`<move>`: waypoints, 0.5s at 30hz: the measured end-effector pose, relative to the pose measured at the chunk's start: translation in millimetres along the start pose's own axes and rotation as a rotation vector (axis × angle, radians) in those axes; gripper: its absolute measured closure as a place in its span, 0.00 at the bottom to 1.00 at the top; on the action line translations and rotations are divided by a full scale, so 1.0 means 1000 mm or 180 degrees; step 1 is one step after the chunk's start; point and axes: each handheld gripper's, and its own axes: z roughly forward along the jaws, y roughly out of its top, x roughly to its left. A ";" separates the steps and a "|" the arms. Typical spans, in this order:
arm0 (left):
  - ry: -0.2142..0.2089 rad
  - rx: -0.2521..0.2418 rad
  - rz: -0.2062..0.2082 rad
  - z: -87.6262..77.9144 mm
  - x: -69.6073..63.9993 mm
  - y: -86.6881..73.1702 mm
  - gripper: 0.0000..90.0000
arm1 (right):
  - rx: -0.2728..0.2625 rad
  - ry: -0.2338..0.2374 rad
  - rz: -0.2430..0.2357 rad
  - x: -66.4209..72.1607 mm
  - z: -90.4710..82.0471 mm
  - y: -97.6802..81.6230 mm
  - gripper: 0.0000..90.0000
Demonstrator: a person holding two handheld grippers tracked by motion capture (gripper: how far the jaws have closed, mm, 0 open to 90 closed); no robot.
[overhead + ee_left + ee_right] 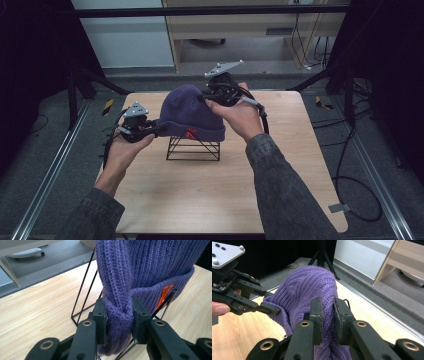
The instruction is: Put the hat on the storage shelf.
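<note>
hat (190, 112): purple knit hat draped over the wire stand (193, 148), mid-table (210, 200).
left gripper (119, 320): at the stand's left side, jaws pinching a fold of the hat's cuff.
right gripper (327, 315): at the stand's far right, jaws pressed on knit near the crown.
key relation: the hat lies between the two grips, both equally close; judged, lifting straight up off the stand would free it.

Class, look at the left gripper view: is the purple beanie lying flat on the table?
No: the purple beanie sits raised on a black wire stand, with the left gripper pinching its brim.
</note>
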 end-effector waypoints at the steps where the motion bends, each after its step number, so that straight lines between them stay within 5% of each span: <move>1: -0.0002 0.0013 0.0007 0.000 0.000 -0.001 0.77 | 0.0003 -0.0003 0.0002 0.000 0.001 -0.001 0.87; 15: -0.0018 0.0100 0.0026 0.006 0.000 -0.015 0.76 | 0.0131 0.0056 0.0002 0.000 0.009 -0.017 0.87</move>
